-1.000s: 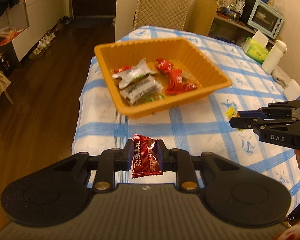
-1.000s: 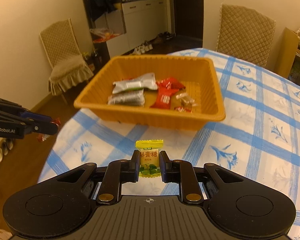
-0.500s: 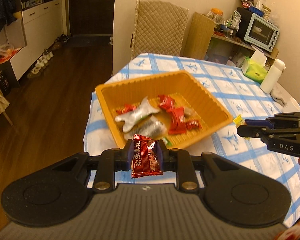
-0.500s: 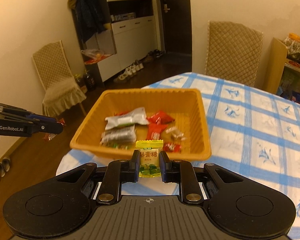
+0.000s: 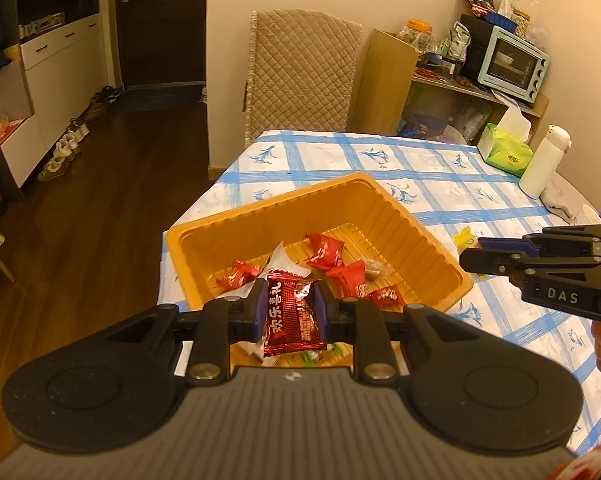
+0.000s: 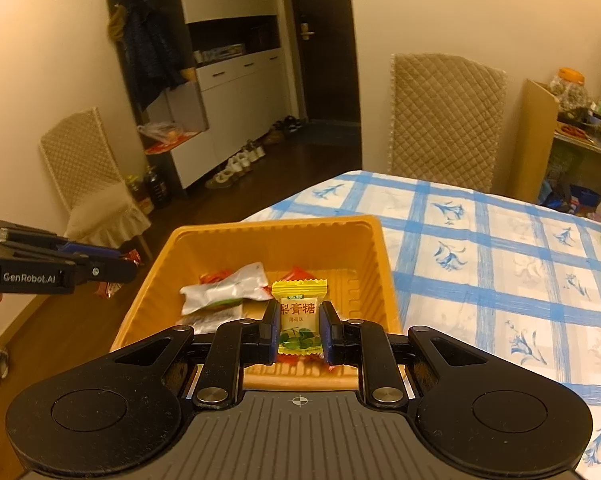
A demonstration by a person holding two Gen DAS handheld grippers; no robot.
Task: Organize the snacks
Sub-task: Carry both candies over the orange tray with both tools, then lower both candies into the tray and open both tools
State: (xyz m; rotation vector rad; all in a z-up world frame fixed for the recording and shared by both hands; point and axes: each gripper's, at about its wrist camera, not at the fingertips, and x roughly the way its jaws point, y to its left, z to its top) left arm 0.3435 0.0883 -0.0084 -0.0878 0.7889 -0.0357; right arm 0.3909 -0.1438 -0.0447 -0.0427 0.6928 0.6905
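Red candy [image 5: 293, 317] is pinched tight in my left tongs [image 5: 289, 312], over the orange tray [image 5: 428, 236]. Yellow candy [image 6: 299, 318] is pinched in my right tongs [image 6: 299, 330], over the tray too.

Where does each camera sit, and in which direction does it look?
Left wrist: on the left gripper, looking along its fingers, shut on a red candy, over the orange tray; right gripper at right.
Right wrist: on the right gripper, shut on a yellow candy; left gripper at left.
Shared: tray, checked tablecloth, quilted chair.
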